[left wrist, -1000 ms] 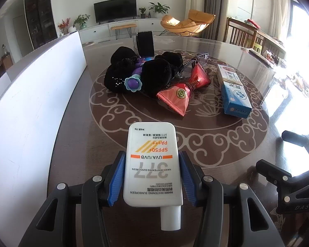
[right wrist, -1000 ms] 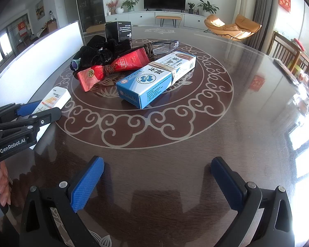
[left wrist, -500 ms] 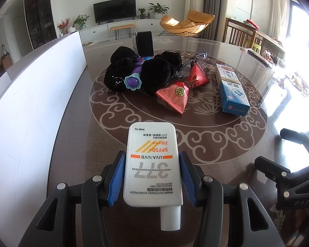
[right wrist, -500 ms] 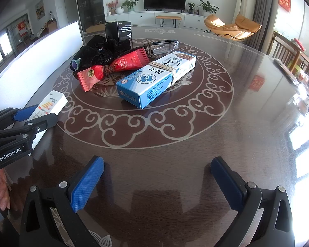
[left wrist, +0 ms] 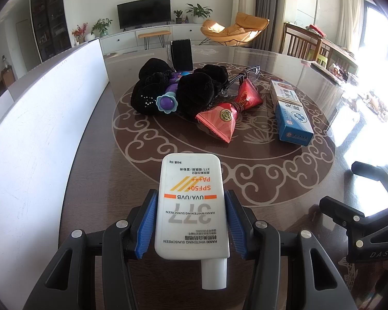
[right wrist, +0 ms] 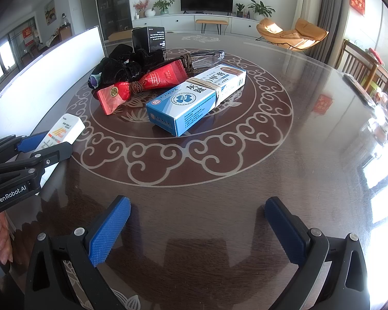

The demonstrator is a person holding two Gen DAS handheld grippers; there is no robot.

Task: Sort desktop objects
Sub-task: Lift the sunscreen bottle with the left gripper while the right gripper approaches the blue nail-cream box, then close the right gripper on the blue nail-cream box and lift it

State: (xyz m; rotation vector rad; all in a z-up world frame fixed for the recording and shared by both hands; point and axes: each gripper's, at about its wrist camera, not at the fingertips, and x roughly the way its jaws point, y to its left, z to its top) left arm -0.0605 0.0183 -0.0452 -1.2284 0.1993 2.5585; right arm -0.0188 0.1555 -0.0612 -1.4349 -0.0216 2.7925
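Observation:
My left gripper [left wrist: 191,206] is shut on a white sunscreen tube [left wrist: 191,206], held over the dark table's near left; both also show in the right wrist view [right wrist: 62,134]. My right gripper [right wrist: 198,222] is open and empty above the table's near side. In the table's middle lie a blue and white medicine box [right wrist: 196,95], red snack packets [left wrist: 222,116], black hair scrunchies [left wrist: 194,90] with a purple flower clip [left wrist: 166,102], glasses [right wrist: 207,53] and a black box [right wrist: 148,38].
A long white box wall [left wrist: 38,129] runs along the table's left edge. The round patterned table [right wrist: 219,155] has bare surface at the front and right. Chairs and a sideboard stand beyond the right edge.
My left gripper has drawn back slightly with the sunscreen tube; the pile of objects looks a little farther away. The right gripper has stayed open and still.

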